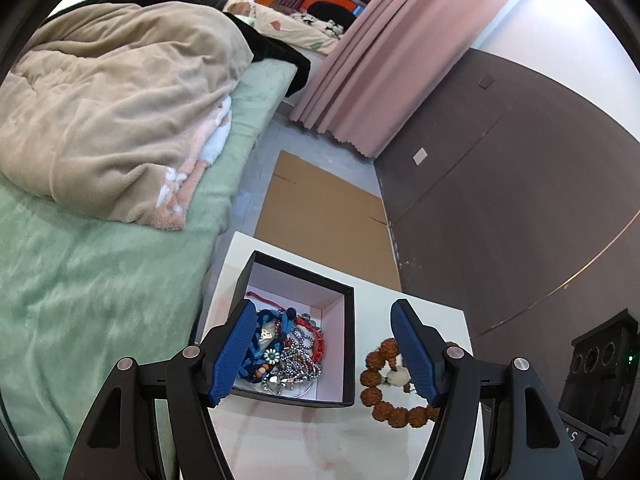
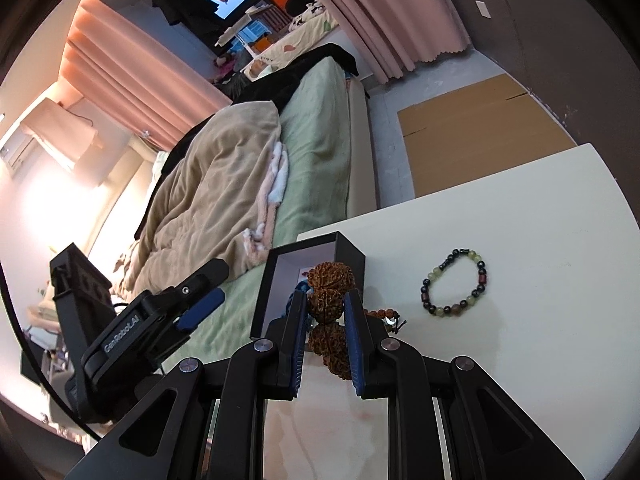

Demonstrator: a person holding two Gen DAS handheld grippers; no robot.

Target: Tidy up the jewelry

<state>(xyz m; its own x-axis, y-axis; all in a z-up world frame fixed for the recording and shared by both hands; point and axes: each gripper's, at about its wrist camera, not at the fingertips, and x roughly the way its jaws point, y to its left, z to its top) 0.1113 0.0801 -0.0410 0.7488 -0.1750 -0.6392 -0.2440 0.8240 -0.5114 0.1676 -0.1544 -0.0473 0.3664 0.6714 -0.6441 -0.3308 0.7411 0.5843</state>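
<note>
A: Left wrist view first, from the left edge: what do you see?

B: A bed (image 1: 80, 280) with a green cover and a beige blanket (image 1: 112, 112) bunched on it. Next comes the white counter (image 1: 288, 440), and on it a black box (image 1: 348, 344) with a pale inside, holding a heap of jewelry (image 1: 288, 352): blue braid, red cord, silver chains. The left tool (image 1: 324, 344) hangs over the box with its blue pads wide apart, gripping nothing.

A: And right of the box?

B: A brown seed bracelet (image 1: 384, 396) lies on the counter just beside the box wall, partly hidden behind the right-hand pad.

A: Now the right wrist view, again from the left.

B: The other tool's black body shows at the left, over the bed. Then the box (image 2: 352, 252), seen from its corner. The right tool (image 2: 325, 308) has its pads closed in on the big brown beads of the seed bracelet (image 2: 328, 280), which sits right at the box's edge.

A: Further right?

B: A second bracelet (image 2: 454, 282), dark and pale green beads, lies flat on the counter (image 2: 520, 220), well apart from the box.
</note>
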